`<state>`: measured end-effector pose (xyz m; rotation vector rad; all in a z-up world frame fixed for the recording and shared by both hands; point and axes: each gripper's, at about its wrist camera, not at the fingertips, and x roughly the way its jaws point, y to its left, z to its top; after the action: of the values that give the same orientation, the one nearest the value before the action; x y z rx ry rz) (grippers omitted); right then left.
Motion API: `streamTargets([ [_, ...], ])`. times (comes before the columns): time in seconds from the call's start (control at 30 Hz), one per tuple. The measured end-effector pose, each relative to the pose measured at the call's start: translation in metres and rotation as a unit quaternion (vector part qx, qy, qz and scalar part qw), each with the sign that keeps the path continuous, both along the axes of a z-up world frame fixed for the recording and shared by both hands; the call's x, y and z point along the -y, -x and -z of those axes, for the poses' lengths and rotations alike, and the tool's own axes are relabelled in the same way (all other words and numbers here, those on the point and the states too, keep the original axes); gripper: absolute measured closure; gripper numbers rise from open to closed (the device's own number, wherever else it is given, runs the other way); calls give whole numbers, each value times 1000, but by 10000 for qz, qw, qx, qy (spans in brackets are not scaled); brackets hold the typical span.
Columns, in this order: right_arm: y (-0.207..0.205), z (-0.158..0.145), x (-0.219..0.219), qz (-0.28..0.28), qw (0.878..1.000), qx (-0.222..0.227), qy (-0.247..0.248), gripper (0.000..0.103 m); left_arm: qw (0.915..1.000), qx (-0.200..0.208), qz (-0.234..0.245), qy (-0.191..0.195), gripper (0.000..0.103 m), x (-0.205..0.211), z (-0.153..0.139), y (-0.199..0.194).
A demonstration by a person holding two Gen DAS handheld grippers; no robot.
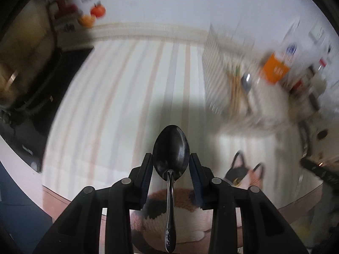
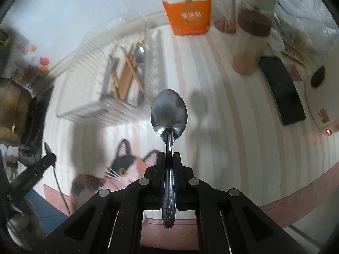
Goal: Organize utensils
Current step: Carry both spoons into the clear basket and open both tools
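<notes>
— The left tongs (image 1: pixel 171 158)?
— Pinching the bowl of a dark spoon (image 1: pixel 171 148) between their tips, handle pointing back, over the near edge of the striped table (image 1: pixel 118 97).
— And the right tongs (image 2: pixel 168 154)?
— Pressed tight on the neck of a shiny spoon (image 2: pixel 168 110), bowl forward, above the table's middle. A wire rack (image 2: pixel 101 108) holding chopsticks (image 2: pixel 127 74) stands toward the far edge, left of an orange carton (image 2: pixel 187 14).

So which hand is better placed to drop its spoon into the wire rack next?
Right, probably. Its tongs clamp the shiny metal spoon with the wire rack of chopsticks close ahead; in the left view the rack sits further off.
</notes>
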<state>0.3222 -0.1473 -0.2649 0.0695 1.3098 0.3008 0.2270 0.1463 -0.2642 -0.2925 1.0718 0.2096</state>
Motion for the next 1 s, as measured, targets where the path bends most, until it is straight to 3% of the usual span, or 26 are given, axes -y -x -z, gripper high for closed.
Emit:
streamTargets([
  [0.17,-22,-34,-13,-3,9989,246,-401,96,9973,661,127,279,72,-4,-71,-16],
  [0.3,-59,-52,-29,59,9967,329,-733,96,9927,906,373,707,72,4,-103,-65],
  [0.4,-92,-48,-42,146,9947,138,-1007,96,9910,797,530,940,72,8,-104,-107],
  [0.57,-132,-30,-66,168,9961,-28,-871,96,9892,212,711,1261,70,10,-66,-169],
  [0.67,-146,-13,-78,65,9973,-170,-705,95,9896,-159,871,1137,70,17,-48,-188],
  [0.77,-149,0,-85,5,9980,-291,-556,94,9908,-252,937,940,71,21,-38,-193],
  [0.83,-148,3,-85,38,9985,-258,-478,79,9934,-273,856,720,67,22,-35,-191],
  [0.93,-139,-2,-81,76,9996,-32,-260,59,9972,-168,688,251,44,21,-37,-185],
  [1.0,-129,-8,-81,37,9998,200,21,51,9981,22,607,-120,37,21,-41,-176],
])
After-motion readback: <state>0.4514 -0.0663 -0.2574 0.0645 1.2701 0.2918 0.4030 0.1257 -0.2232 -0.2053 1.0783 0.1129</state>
